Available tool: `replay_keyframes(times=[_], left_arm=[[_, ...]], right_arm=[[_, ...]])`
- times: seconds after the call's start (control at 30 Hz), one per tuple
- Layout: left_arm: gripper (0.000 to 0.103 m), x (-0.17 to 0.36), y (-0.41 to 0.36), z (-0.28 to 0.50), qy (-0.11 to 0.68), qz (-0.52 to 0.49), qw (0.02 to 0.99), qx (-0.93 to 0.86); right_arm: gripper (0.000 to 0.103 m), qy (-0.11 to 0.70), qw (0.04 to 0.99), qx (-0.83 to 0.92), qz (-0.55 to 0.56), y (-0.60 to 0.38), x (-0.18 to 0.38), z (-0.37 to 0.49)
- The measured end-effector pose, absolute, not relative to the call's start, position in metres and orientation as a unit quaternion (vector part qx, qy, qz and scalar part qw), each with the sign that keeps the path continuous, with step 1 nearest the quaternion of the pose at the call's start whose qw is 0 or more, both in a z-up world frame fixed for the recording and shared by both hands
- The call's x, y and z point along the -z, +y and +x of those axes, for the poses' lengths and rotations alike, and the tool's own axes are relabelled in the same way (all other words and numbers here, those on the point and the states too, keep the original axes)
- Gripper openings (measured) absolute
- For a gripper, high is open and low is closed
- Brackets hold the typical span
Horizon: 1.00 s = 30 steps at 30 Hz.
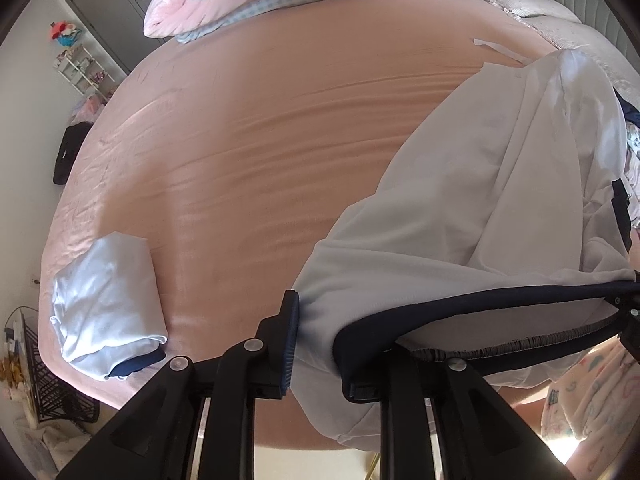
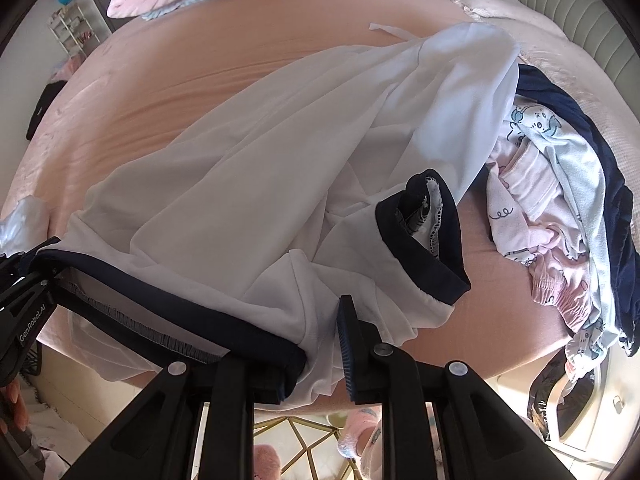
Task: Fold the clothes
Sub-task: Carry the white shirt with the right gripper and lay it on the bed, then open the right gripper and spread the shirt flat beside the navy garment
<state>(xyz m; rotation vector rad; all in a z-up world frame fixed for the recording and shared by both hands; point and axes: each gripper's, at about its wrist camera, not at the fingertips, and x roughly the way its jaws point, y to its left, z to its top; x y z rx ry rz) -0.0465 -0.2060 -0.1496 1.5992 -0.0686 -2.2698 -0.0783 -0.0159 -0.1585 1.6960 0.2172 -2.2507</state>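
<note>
Bed (image 1: pixel 248 128): peach sheet, faintly creased; I see it fill both views.
White garment (image 2: pixel 256 184): rumpled, navy-banded waist, draped over the bed's near edge.
Clothes pile (image 2: pixel 560 200): unfolded, right of the garment.
Folded item (image 1: pixel 108 304): pale, lying far left.
Left gripper (image 1: pixel 318 346): I see it clamped on the waistband.
Right gripper (image 2: pixel 320 354): likewise gripping the waistband.
</note>
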Motion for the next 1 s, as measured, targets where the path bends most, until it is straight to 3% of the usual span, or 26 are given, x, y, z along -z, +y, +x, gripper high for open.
replay_keyframes(times=[0.07, 0.1, 0.13, 0.17, 0.23, 0.3, 0.53, 0.7, 1.0], left_arm=[[0.04, 0.144, -0.208, -0.044, -0.02, 0.567, 0.187, 0.802], [0.057, 0.14, -0.208, -0.043, -0.018, 0.565, 0.189, 0.803], [0.068, 0.136, -0.209, -0.041, -0.016, 0.562, 0.192, 0.804], [0.069, 0.132, -0.21, -0.039, -0.015, 0.56, 0.194, 0.805], [0.07, 0.121, -0.212, -0.035, -0.005, 0.557, 0.195, 0.808], [0.071, 0.112, -0.214, -0.031, 0.006, 0.555, 0.195, 0.809], [0.072, 0.087, -0.204, -0.021, -0.006, 0.548, 0.178, 0.817], [0.072, 0.075, -0.198, -0.021, 0.022, 0.545, 0.156, 0.824], [0.072, 0.06, -0.198, -0.025, 0.016, 0.524, 0.159, 0.837]], right_arm=[[0.02, 0.079, 0.164, 0.784, 0.593, -0.015, 0.152, -0.074], [0.021, 0.082, 0.167, 0.783, 0.593, -0.015, 0.149, -0.072], [0.025, 0.084, 0.171, 0.783, 0.592, -0.014, 0.145, -0.069], [0.029, 0.082, 0.176, 0.784, 0.59, -0.013, 0.14, -0.066], [0.051, 0.072, 0.186, 0.785, 0.586, -0.009, 0.131, -0.061], [0.06, 0.056, 0.194, 0.788, 0.582, -0.002, 0.121, -0.057], [0.061, 0.048, 0.197, 0.796, 0.57, 0.007, 0.1, -0.049], [0.061, -0.013, 0.24, 0.787, 0.568, 0.002, 0.092, -0.055], [0.061, -0.002, 0.209, 0.812, 0.546, 0.008, 0.072, -0.053]])
